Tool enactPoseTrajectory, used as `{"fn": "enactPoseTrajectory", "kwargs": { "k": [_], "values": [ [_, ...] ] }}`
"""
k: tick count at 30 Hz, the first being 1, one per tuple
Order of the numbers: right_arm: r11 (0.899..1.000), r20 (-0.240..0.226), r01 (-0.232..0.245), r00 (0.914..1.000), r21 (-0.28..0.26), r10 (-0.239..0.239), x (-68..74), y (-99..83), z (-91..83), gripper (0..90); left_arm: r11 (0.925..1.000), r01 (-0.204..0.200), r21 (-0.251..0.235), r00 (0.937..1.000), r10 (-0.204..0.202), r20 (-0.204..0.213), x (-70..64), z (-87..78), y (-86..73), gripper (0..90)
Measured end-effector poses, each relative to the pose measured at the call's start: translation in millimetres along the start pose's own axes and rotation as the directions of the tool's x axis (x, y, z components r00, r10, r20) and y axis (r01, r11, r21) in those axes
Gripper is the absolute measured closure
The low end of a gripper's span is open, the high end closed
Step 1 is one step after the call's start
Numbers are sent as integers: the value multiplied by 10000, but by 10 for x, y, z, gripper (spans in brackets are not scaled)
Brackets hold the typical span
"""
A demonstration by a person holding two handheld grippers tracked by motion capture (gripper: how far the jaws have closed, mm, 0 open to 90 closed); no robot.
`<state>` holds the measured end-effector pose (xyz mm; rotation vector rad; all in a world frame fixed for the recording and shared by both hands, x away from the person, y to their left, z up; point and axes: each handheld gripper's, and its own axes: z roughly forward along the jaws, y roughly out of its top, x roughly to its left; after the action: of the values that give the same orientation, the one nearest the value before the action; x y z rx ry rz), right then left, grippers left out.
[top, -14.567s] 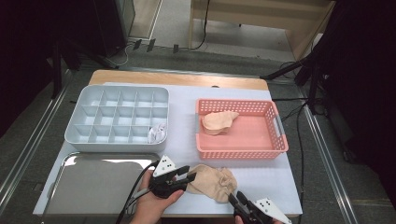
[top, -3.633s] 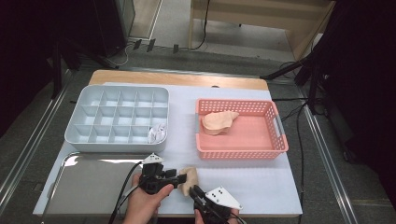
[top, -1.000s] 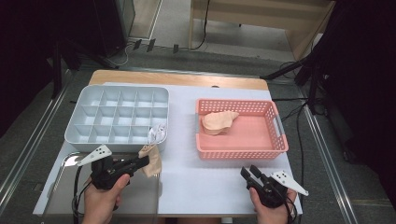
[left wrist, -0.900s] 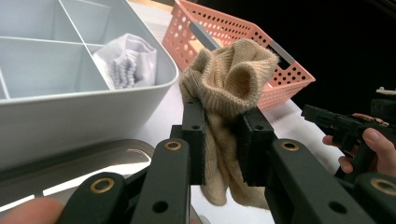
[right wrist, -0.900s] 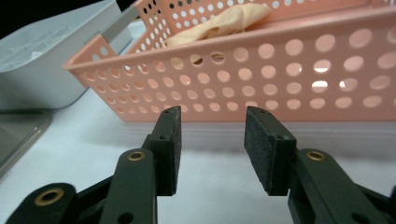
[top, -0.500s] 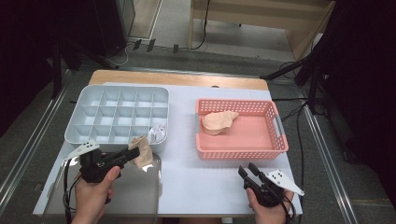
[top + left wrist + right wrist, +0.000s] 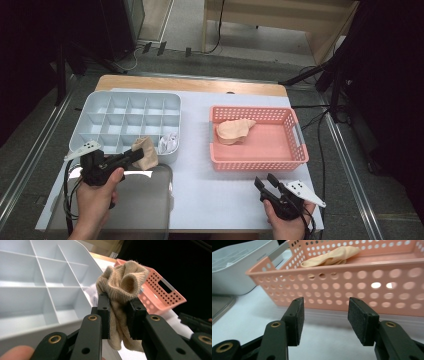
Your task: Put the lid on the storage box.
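A bunched tan sock (image 7: 121,282) is gripped in the left gripper (image 7: 131,157) at the compartment tray's (image 7: 100,114) near edge, delivery judged underway; lowering into a cell is required next, right gripper (image 7: 268,184) held open.

Two handheld grippers — black, matching build.
Left gripper (image 7: 134,155) and right gripper (image 7: 265,183): black jaws with flat dark pads, brass-ringed rivets, pale three-cornered top plates, black cables trailing — bare hands, no sleeves.

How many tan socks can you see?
2: one bunched sock gripped in the left gripper's fingers by the grey divided tray; one lying in the pink basket.
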<state>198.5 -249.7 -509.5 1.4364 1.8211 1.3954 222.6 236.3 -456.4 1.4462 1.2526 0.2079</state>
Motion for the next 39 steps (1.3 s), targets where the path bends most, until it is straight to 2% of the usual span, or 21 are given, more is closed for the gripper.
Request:
{"fn": "enactPoseTrajectory", "kwargs": {
  "k": [3, 6, 8, 11, 16, 19, 22, 25, 26, 28, 29, 30, 31, 33, 35, 36, 39],
  "values": [
    [9995, -183, 193, 9997, 266, -188, 52, -35, 47, 484, 9999, 115, -100, 9998, -117, -169, 64, 55, 86, 765],
    [9994, -215, 218, 9995, 264, -213, 73, -41, 44, 487, 9998, 145, -105, 9996, -148, -257, 95, 121, 125, 765],
    [9995, -239, 186, 9996, 249, -180, 72, -41, 39, 489, 9992, 364, -156, 9991, -367, -210, 132, 163, 153, 765],
    [9995, -253, 163, 9996, 257, -156, 67, -40, 35, 490, 9979, 581, -271, 9976, -590, -357, 201, 195, 202, 765],
    [9995, -226, 128, 9997, 292, -122, 59, -41, 48, 493, 9949, 981, -248, 9935, -993, -551, 336, 272, 200, 764],
    [9992, -239, 71, 9997, 390, -62, 64, -47, 56, 497, 9950, 985, -143, 9917, -994, -816, 397, 333, 182, 764],
    [9990, -263, 126, 9996, 424, -115, 74, -51, 62, 498, 9960, 895, -27, 9902, -893, -1077, 421, 382, 159, 763],
    [9990, -261, 126, 9996, 424, -115, 78, -53, 61, 500, 9986, 490, 216, 9861, -450, -1603, 411, 454, 119, 762],
    [9990, -261, 126, 9996, 424, -115, 78, -53, 61, 500, 9986, 490, 216, 9861, -450, -1603, 411, 454, 119, 760],
    [9989, -241, 76, 9997, 456, -65, 73, -55, 68, 508, 9994, 62, 333, 9802, 5, -1979, 382, 485, 103, 756],
    [9989, -252, 85, 9997, 457, -73, 73, -56, 73, 512, 9988, -74, 483, 9789, 171, -2038, 367, 494, 108, 752],
    [9989, -252, 85, 9997, 457, -73, 73, -56, 73, 512, 9988, -74, 483, 9789, 171, -2038, 367, 494, 108, 743],
    [9988, -308, 128, 9995, 475, -113, 79, -60, 84, 515, 9959, -254, 863, 9777, 428, -2057, 333, 530, 126, 725],
    [9986, -357, 131, 9993, 503, -113, 89, -61, 91, 515, 9930, -320, 1138, 9778, 547, -2025, 310, 544, 145, 661],
    [9985, -371, 164, 9992, 532, -144, 95, -62, 100, 514, 9929, -285, 1152, 9810, 499, -1875, 298, 550, 158, 553],
    [9984, -385, 143, 9992, 539, -122, 95, -62, 102, 514, 9934, -314, 1106, 9800, 523, -1919, 287, 550, 163, 512],
    [9985, -407, 27, 9992, 550, -5, 95, -61, 101, 514, 9946, -449, 936, 9749, 641, -2132, 257, 548, 179, 492]
  ]
}}
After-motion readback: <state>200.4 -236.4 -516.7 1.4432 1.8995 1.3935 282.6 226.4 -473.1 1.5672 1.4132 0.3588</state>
